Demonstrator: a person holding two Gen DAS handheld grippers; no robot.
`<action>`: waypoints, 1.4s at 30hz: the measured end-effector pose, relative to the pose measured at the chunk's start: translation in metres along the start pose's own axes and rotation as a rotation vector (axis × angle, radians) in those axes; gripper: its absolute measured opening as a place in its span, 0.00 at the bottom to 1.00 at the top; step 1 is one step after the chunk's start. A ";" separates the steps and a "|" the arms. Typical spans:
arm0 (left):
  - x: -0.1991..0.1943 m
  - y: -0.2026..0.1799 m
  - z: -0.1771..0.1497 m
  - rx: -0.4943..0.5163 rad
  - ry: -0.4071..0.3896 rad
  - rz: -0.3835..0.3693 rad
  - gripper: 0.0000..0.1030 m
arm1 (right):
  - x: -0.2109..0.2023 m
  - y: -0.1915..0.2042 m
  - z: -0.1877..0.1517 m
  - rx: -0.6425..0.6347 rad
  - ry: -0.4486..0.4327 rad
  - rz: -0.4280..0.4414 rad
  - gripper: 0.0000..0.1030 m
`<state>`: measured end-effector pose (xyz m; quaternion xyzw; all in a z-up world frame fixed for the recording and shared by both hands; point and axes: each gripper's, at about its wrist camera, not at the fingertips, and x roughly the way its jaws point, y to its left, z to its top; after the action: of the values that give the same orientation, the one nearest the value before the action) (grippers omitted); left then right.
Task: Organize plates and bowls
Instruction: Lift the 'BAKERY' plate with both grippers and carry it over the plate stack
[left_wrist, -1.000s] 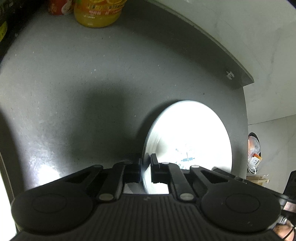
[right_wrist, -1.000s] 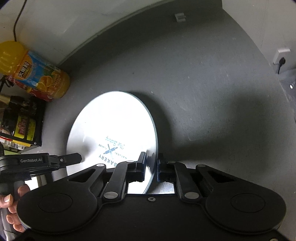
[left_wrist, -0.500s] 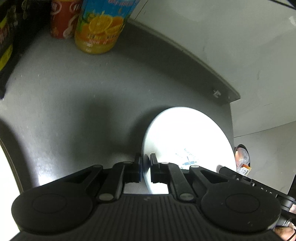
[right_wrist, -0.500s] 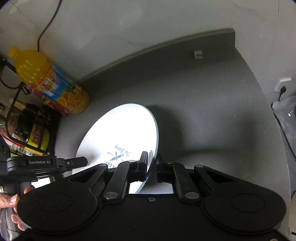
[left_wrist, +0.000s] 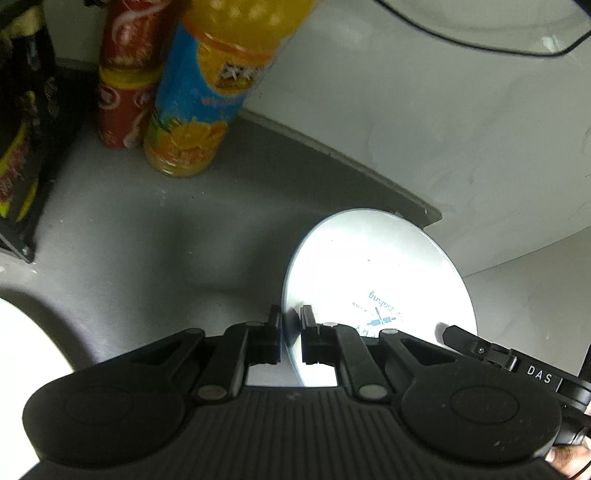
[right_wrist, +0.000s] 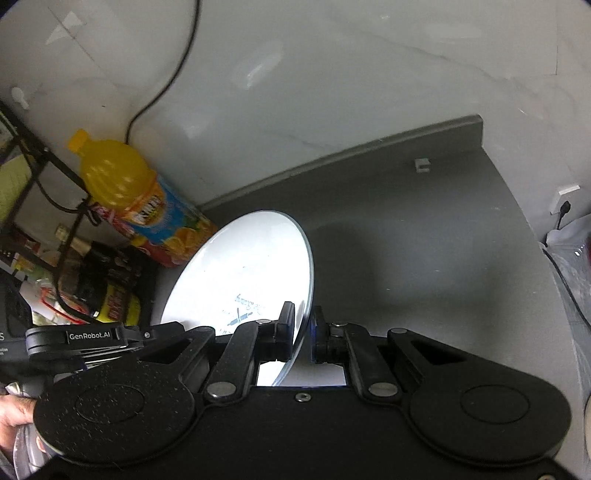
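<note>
A white round plate (left_wrist: 373, 280) with blue bakery lettering is held in the air above the grey counter (left_wrist: 155, 236), tilted. My left gripper (left_wrist: 290, 334) is shut on its left rim. My right gripper (right_wrist: 303, 334) is shut on the opposite rim of the same plate (right_wrist: 251, 266). In the left wrist view the right gripper's black body shows at the lower right, and in the right wrist view the left gripper's body shows at the lower left with a hand behind it.
An orange juice bottle (left_wrist: 207, 92) and a red can (left_wrist: 125, 74) stand at the back left by the wall. A black wire rack (right_wrist: 44, 236) with bottles and packets is at the left. A small white clip (right_wrist: 422, 165) lies near the counter's back edge. Something white (left_wrist: 26, 339) sits at the lower left.
Both grippers have lifted the plate up off the counter and tilted it more. The view has risen, so the bottle, can and wall now show more.
</note>
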<state>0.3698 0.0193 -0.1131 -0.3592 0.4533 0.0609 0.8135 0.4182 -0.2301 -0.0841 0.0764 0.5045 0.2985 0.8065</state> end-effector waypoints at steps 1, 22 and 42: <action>-0.006 0.005 0.001 -0.003 -0.004 -0.005 0.07 | -0.001 0.005 0.000 -0.004 -0.004 0.005 0.08; -0.094 0.106 -0.015 -0.082 -0.070 0.033 0.07 | 0.018 0.118 -0.037 -0.080 0.032 0.061 0.08; -0.134 0.189 -0.047 -0.176 -0.069 0.086 0.07 | 0.052 0.183 -0.080 -0.134 0.131 0.086 0.08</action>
<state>0.1787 0.1584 -0.1242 -0.4072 0.4331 0.1478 0.7904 0.2918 -0.0670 -0.0846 0.0241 0.5311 0.3705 0.7616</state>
